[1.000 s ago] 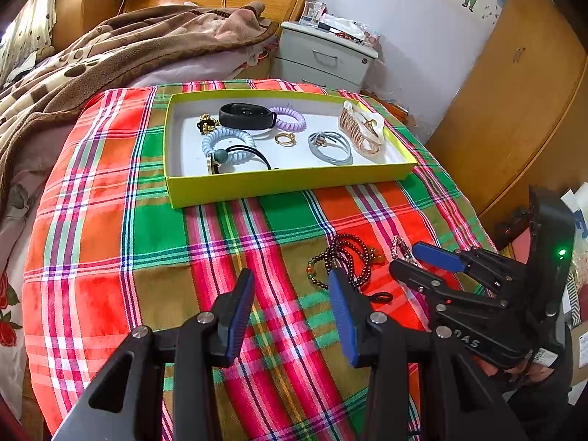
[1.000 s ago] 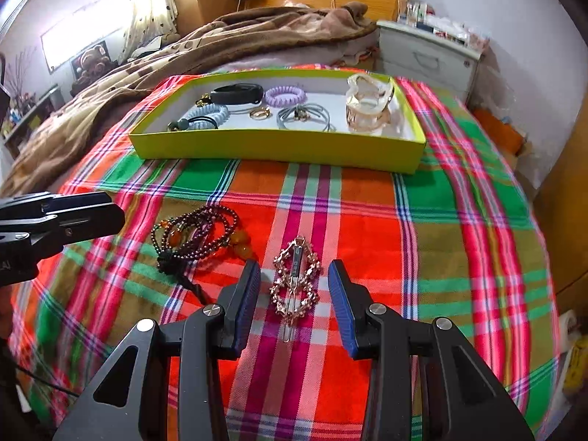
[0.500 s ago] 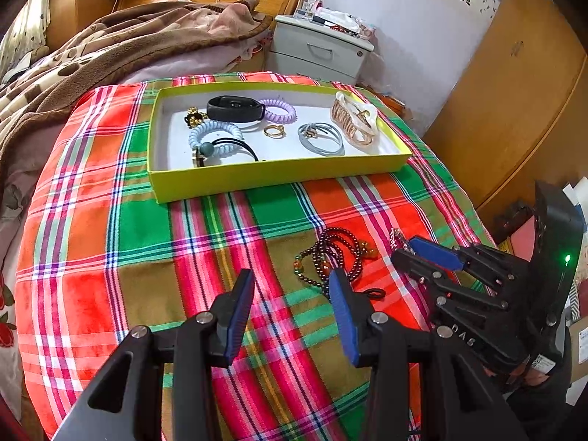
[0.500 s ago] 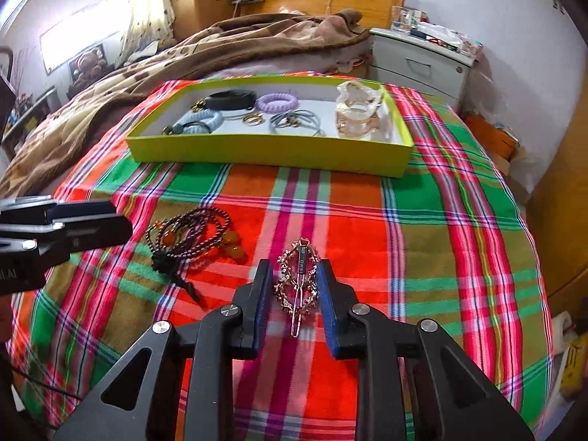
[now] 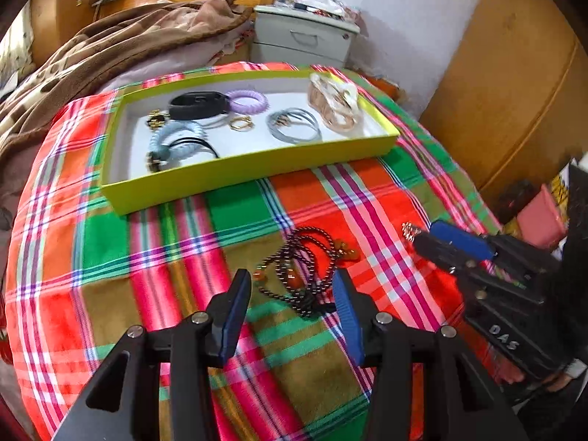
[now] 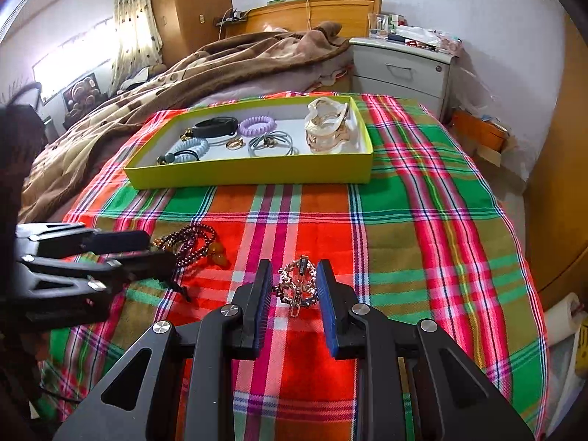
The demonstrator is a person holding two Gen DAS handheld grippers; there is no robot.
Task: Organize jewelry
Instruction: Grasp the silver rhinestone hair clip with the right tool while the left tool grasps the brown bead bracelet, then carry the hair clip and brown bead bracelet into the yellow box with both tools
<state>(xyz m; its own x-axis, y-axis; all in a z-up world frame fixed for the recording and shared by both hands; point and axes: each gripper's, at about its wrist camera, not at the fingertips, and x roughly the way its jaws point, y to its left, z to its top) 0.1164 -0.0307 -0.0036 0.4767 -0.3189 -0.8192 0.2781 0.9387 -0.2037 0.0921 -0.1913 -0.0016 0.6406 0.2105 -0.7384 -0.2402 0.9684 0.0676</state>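
I am pinching the ornate hair clip (image 6: 297,283) between the right gripper (image 6: 294,286) jaws, pads pressing its two long sides, and it looks lifted just off the plaid cloth (image 6: 404,242), though I cannot tell for sure. From the left wrist view only its gilt tip (image 5: 408,228) is showing past the right gripper (image 5: 433,237). I am judging the clip light but stiff and knobbly, with stones that could chip or slip on the pads, so holding it across the waist as now seems right, with gentle pressure.

My left gripper (image 5: 290,301) is hanging with its jaws spread wide, holding nothing, framing the beaded bracelet (image 5: 305,264) that is lying in loose coils on the cloth just ahead of the tips. That string will be limp and a little heavy, likely to sag or trail its tassel, so I am thinking of taking a bunch of several coils together rather than one strand.

Farther out, the yellow-green tray (image 6: 250,176) is sitting on the cloth well apart from both pieces. It is already holding a black band (image 6: 215,126), a purple coil tie (image 6: 257,125), a pale blue coil tie (image 6: 191,149), a gold ring (image 6: 235,143), grey elastic loops (image 6: 270,143) and a large pearly claw clip (image 6: 329,125). I am seeing free white floor along its near edge, a fair landing spot for the clip. Beyond are the brown blanket (image 6: 220,70) and the nightstand (image 6: 400,70).
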